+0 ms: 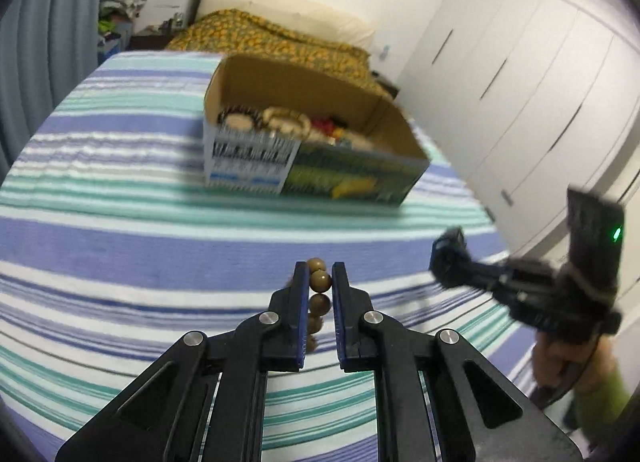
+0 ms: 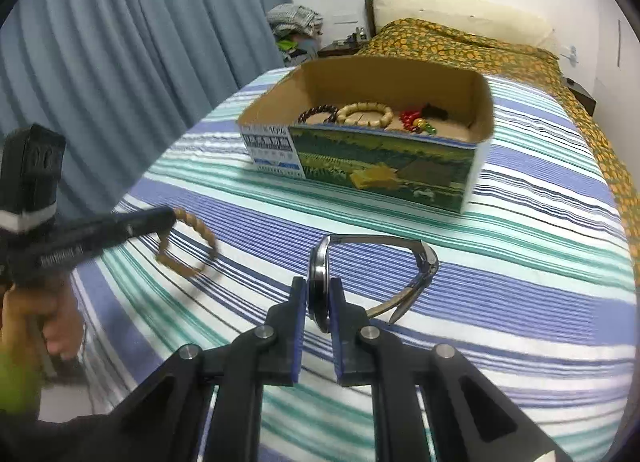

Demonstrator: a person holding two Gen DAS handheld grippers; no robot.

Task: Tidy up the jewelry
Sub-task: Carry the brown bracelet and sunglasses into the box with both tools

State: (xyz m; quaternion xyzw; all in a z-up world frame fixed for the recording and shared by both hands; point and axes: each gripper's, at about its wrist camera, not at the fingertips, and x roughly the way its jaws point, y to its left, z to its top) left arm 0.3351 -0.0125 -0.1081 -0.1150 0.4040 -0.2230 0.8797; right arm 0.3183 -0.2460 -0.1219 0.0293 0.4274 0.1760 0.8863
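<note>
Seen from the left wrist, the left gripper [image 1: 320, 282] has its jaws clamped on a brown wooden bead bracelet [image 1: 319, 304] above the striped bedsheet [image 1: 120, 246], with the open cardboard box [image 1: 320, 173] of bracelets farther off and the right gripper [image 1: 446, 258] blurred at the right. From the right wrist, the right gripper [image 2: 319, 298] has its jaws pressed on the case of a metal wristwatch [image 2: 376, 262], its band looping to the right; the box [image 2: 380, 169] sits beyond, holding a dark bead bracelet [image 2: 318, 114], a pale bead bracelet [image 2: 366, 113] and red beads [image 2: 412, 119], while at the left the left gripper [image 2: 170, 217] carries the bead bracelet [image 2: 192, 246].
</note>
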